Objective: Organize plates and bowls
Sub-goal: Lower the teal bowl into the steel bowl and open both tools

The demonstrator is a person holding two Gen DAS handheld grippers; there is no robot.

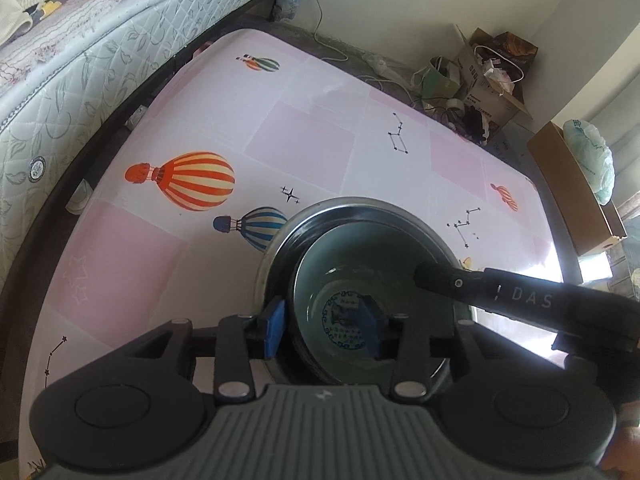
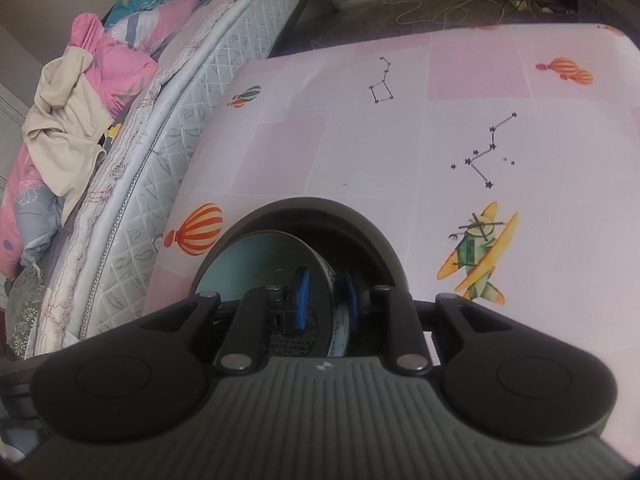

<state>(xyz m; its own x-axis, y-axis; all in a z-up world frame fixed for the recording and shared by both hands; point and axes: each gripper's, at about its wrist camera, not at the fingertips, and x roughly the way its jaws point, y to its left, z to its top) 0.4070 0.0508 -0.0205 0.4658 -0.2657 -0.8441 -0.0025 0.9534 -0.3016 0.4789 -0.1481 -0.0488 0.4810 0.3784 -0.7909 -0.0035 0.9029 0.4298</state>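
A pale green bowl [image 1: 372,280] with a blue pattern on its bottom sits inside a dark round plate [image 1: 360,210] on the pink table. My left gripper [image 1: 326,322] has its blue pads on either side of the bowl's near wall and grips it. My right gripper [image 2: 326,302] is shut on the bowl's rim [image 2: 320,280], one pad inside and one outside. Its black finger [image 1: 480,290] reaches over the bowl's right rim in the left wrist view. The plate's dark rim [image 2: 304,210] arches behind the bowl [image 2: 256,264] in the right wrist view.
The table has a pink cloth [image 1: 304,140] with balloon and star prints. A quilted mattress [image 1: 80,64] runs along its left side. Cardboard boxes and clutter [image 1: 488,76] stand beyond the far right corner.
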